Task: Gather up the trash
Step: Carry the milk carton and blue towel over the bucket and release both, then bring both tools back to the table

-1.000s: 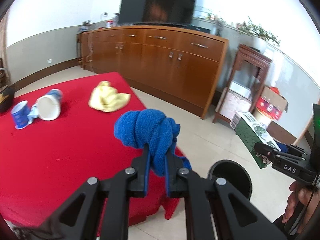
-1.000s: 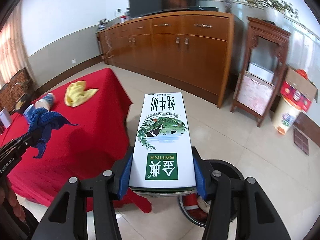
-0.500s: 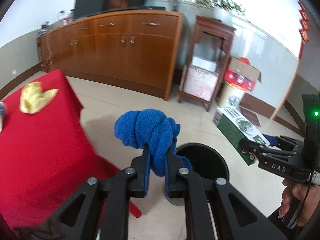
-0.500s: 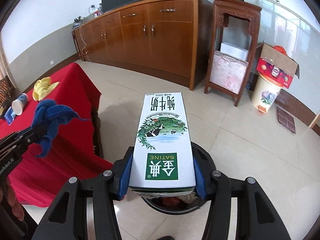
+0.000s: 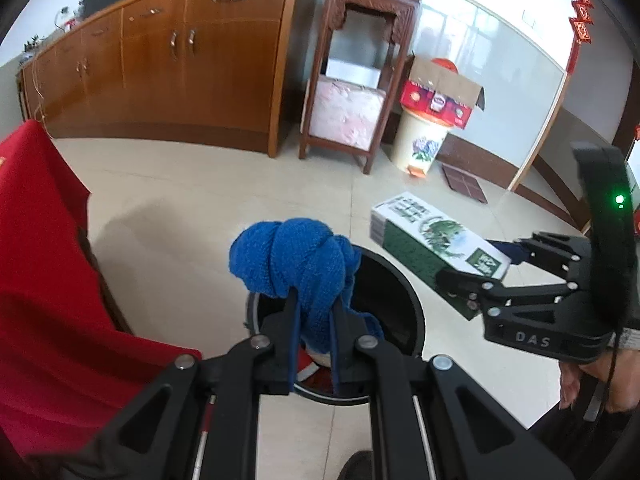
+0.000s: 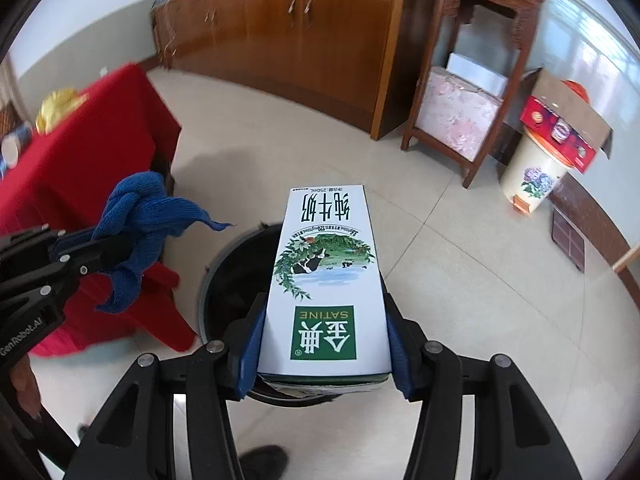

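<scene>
My left gripper (image 5: 314,312) is shut on a bunched blue knitted cloth (image 5: 292,256) and holds it above the round black trash bin (image 5: 404,292) on the floor. The cloth also shows in the right wrist view (image 6: 136,216). My right gripper (image 6: 324,344) is shut on a green and white milk carton (image 6: 326,276) and holds it over the bin (image 6: 224,264). In the left wrist view the carton (image 5: 432,240) hangs just right of the bin. Some red and white trash lies inside the bin.
A table with a red cloth (image 5: 36,280) stands left of the bin, with a yellow rag (image 6: 60,104) on it. A wooden sideboard (image 5: 180,60), a wooden stand (image 5: 360,72) and a pale bin with a cardboard box (image 5: 424,136) line the far wall.
Both grippers have swung right, away from the red table, and come over the black bin. The cloth and the carton stay held.
</scene>
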`<state>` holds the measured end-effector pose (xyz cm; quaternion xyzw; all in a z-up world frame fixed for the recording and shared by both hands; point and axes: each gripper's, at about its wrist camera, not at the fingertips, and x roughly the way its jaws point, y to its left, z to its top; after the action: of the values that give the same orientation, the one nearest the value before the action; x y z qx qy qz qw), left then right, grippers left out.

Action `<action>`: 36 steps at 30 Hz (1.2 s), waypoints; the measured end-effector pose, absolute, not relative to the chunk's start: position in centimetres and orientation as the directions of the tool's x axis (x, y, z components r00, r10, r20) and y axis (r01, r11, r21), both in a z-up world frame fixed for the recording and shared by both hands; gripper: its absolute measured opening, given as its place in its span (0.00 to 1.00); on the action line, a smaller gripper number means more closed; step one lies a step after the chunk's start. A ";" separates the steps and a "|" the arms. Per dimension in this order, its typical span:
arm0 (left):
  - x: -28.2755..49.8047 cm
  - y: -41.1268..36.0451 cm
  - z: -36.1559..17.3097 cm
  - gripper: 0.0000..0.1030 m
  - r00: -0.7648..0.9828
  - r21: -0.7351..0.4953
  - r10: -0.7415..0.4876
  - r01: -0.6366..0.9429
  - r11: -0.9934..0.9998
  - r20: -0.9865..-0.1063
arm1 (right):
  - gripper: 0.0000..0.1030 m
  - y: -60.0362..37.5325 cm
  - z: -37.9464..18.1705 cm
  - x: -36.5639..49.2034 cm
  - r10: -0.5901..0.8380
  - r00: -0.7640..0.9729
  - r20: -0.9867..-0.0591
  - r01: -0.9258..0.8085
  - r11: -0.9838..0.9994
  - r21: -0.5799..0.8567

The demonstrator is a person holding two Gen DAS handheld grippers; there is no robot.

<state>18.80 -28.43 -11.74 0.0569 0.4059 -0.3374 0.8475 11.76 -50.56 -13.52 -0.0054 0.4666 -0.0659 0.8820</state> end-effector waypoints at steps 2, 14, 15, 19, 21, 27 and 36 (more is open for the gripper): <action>19.3 -29.4 -12.8 0.13 0.413 -0.188 -0.523 0.622 0.760 -0.746 | 0.54 -51.3 -14.9 12.3 -0.116 0.533 -0.838 0.095 0.992 -0.077; 21.7 -31.6 -18.9 0.14 0.245 -0.268 -0.485 0.589 0.763 -0.840 | 0.54 -52.5 -22.6 15.0 -0.054 0.393 -0.918 -0.052 0.995 -0.080; 21.8 -31.9 -19.5 0.17 0.221 -0.282 -0.487 0.589 0.757 -0.845 | 0.54 -52.5 -23.0 15.2 -0.050 0.385 -0.922 -0.064 0.995 -0.081; 21.8 -31.6 -20.9 0.74 0.220 -0.271 -0.456 0.560 0.783 -0.863 | 1.00 -52.2 -24.5 16.3 -0.086 0.378 -0.922 -0.077 0.989 -0.124; 21.7 -30.7 -20.6 0.76 0.266 -0.245 -0.442 0.543 0.803 -0.857 | 1.00 -52.6 -24.3 16.7 -0.113 0.384 -0.916 -0.056 0.988 -0.145; 22.7 -28.2 -20.3 0.82 0.334 -0.179 -0.372 0.489 0.854 -0.866 | 1.00 -55.0 -23.3 17.3 -0.191 0.373 -0.908 0.091 0.981 -0.169; 22.4 -26.0 -17.7 0.96 0.441 -0.109 -0.330 0.456 0.883 -0.834 | 1.00 -54.8 -21.4 17.2 -0.228 0.379 -0.897 0.196 0.967 -0.162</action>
<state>22.42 -26.05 -17.73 0.0662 0.4748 -0.2324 0.8463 17.19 -54.84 -21.38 -0.0144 0.5423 -0.1277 0.8303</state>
